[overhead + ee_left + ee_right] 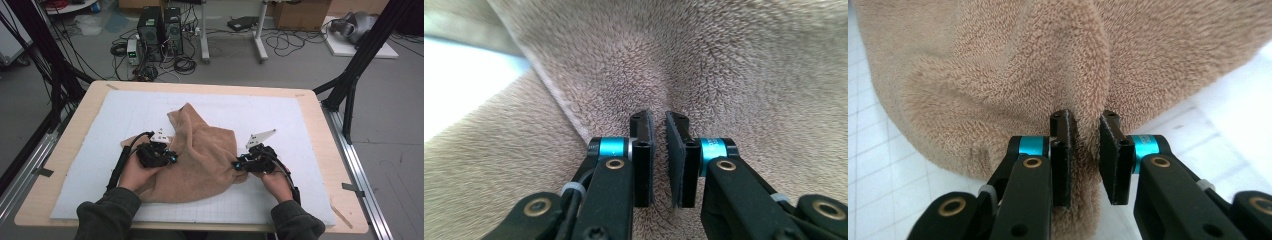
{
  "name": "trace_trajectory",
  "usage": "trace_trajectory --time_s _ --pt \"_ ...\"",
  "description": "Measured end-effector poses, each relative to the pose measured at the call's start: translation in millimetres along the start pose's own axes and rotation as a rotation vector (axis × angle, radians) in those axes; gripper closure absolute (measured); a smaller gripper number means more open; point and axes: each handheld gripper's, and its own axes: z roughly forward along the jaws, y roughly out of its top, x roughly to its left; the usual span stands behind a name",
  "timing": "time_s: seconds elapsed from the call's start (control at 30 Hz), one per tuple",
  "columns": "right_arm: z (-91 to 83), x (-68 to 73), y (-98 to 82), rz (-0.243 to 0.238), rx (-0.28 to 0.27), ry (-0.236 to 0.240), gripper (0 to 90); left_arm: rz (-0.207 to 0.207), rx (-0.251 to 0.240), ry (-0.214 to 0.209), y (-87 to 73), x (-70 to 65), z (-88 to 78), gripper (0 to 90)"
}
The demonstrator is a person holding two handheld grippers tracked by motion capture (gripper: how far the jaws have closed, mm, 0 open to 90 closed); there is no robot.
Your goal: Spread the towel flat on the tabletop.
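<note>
My left hand-held gripper [659,150] has its jaws pinched on a fold of the tan towel [200,155] beside its hemmed edge; my right hand-held gripper [1088,150] clamps a ridge at the towel's right border. The towel lies crumpled at the middle of the white gridded mat [280,115] on the counter [65,150], with bare mat all around it.

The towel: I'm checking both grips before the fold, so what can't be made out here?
- High view: both pinch points on the towel are hidden under the left gripper and right gripper.
- Left gripper view: how much cloth lies between the jaws; the gap is dark.
- Right gripper view: the towel's far edges are cut off by the frame.
</note>
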Motion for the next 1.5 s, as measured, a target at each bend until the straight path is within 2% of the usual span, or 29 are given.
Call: trace_trajectory --time_s 0.03,0.1,0.13,0.17,0.2,0.23,0.27,0.3,0.37,0.43,0.47,0.5,0.53,0.63,0.77,0.8,0.83,0.87,0.9,0.93,1.03,1.07,1.1,1.13,1.17,1.3,1.43,1.47,1.5 --pt "-4.6 0.5 0.2 -0.001 -0.018 -0.003 77.9 0.0 0.0 0.0 0.0 0.0 0.0 82.1" --pt "-15.0 3.0 0.1 -0.007 -0.042 -0.009 78.2 0.016 -0.032 0.017 -1.2 -3.9 -11.0 82.6" --pt "-19.9 5.0 -0.2 -0.016 -0.049 -0.014 78.3 0.018 -0.067 0.023 -4.0 -8.7 -24.5 82.9" --pt "-19.9 5.0 -0.2 -0.016 -0.049 -0.014 78.3 0.018 -0.067 0.023 -4.0 -8.7 -24.5 83.1" --pt "-28.8 9.9 -1.6 -0.026 -0.064 -0.014 78.9 0.018 -0.084 0.019 -5.6 -11.1 -31.2 83.3" --pt "-28.8 9.9 -1.6 -0.026 -0.064 -0.014 78.9 0.021 -0.099 0.014 -7.7 -13.8 -37.8 83.3" --pt "-34.5 15.9 -4.1 -0.029 -0.069 0.003 79.5 0.023 -0.115 0.006 -10.9 -17.4 -43.8 83.8" --pt "-34.5 15.9 -4.1 -0.029 -0.069 0.003 79.5 0.026 -0.124 -0.003 -15.0 -20.9 -49.4 83.8" --pt "-37.7 30.0 -9.7 -0.05 -0.061 0.017 79.7 0.033 -0.132 -0.01 -25.4 -27.4 -59.8 84.7" --pt "-38.1 39.1 -14.9 -0.059 -0.058 0.03 79.7 0.021 -0.139 -0.025 -38.0 -32.8 -67.7 84.8" --pt "-38.1 39.1 -14.9 -0.059 -0.058 0.03 79.7 0.014 -0.144 -0.032 -44.1 -36.1 -70.4 84.8" --pt "-36.7 48.0 -19.0 -0.071 -0.049 0.041 79.7 0.015 -0.146 -0.034 -49.5 -39.4 -72.2 85.0" --pt "-36.7 48.0 -19.0 -0.071 -0.049 0.041 79.7 0.014 -0.143 -0.037 -54.2 -43.1 -73.3 85.0" --pt "-29.4 63.6 -26.7 -0.097 -0.011 0.069 79.7 0.011 -0.145 -0.04 -67.1 -53.3 -75.9 85.0" --pt "-26.0 67.2 -33.0 -0.087 -0.013 0.09 79.3 0.008 -0.121 -0.054 -78.7 -59.6 -73.8 85.1" --pt "-25.4 66.4 -33.6 -0.08 -0.013 0.094 76.3 0.007 -0.12 -0.055 -79.0 -60.0 -73.3 84.5" --pt "-25.4 66.4 -33.6 -0.08 -0.013 0.094 76.3 0.009 -0.121 -0.056 -78.0 -59.6 -73.6 84.5" --pt "-27.3 64.4 -31.1 -0.066 -0.032 0.092 62.1 0.009 -0.13 -0.059 -76.2 -58.6 -74.9 80.7" --pt "-29.7 63.8 -29.2 -0.058 -0.04 0.073 56.9 0.004 -0.142 -0.066 -73.4 -57.1 -76.9 76.4" --pt "-29.7 63.8 -29.2 -0.058 -0.04 0.073 56.9 -0.001 -0.156 -0.073 -69.8 -55.5 -79.2 76.4" --pt "-43.9 57.7 -21.7 -0.053 -0.103 0.041 52.5 0.002 -0.189 -0.069 -56.7 -51.4 -85.5 60.7" --pt "-43.9 57.7 -21.7 -0.053 -0.103 0.041 52.5 0.009 -0.193 -0.067 -51.9 -49.6 -86.4 60.7" --pt "-47.8 52.6 -17.9 -0.051 -0.114 0.007 47.7 0.023 -0.196 -0.064 -47.3 -48.3 -86.1 56.2" --pt "-47.8 52.6 -17.9 -0.051 -0.114 0.007 47.7 0.037 -0.195 -0.063 -43.2 -46.9 -84.7 56.2" --pt "-48.0 49.4 -16.3 -0.049 -0.115 -0.018 46.4 0.045 -0.195 -0.057 -39.2 -44.6 -82.5 55.6" --pt "-40.3 31.1 -11.3 -0.028 -0.101 -0.063 46.3 0.036 -0.197 -0.027 -23.3 -31.9 -69.6 51.5" --pt "-23.4 14.7 -6.4 0.01 -0.09 -0.057 42.9 0.012 -0.191 -0.012 -10.1 -18.5 -50.0 55.8" --pt "-14.4 8.8 -6.1 0.026 -0.067 -0.057 42.9 0.005 -0.185 -0.014 -7.4 -15.4 -44.4 55.2" --pt "-14.4 8.8 -6.1 0.026 -0.067 -0.057 42.9 0.012 -0.17 -0.002 -5.3 -13.0 -38.4 55.2"
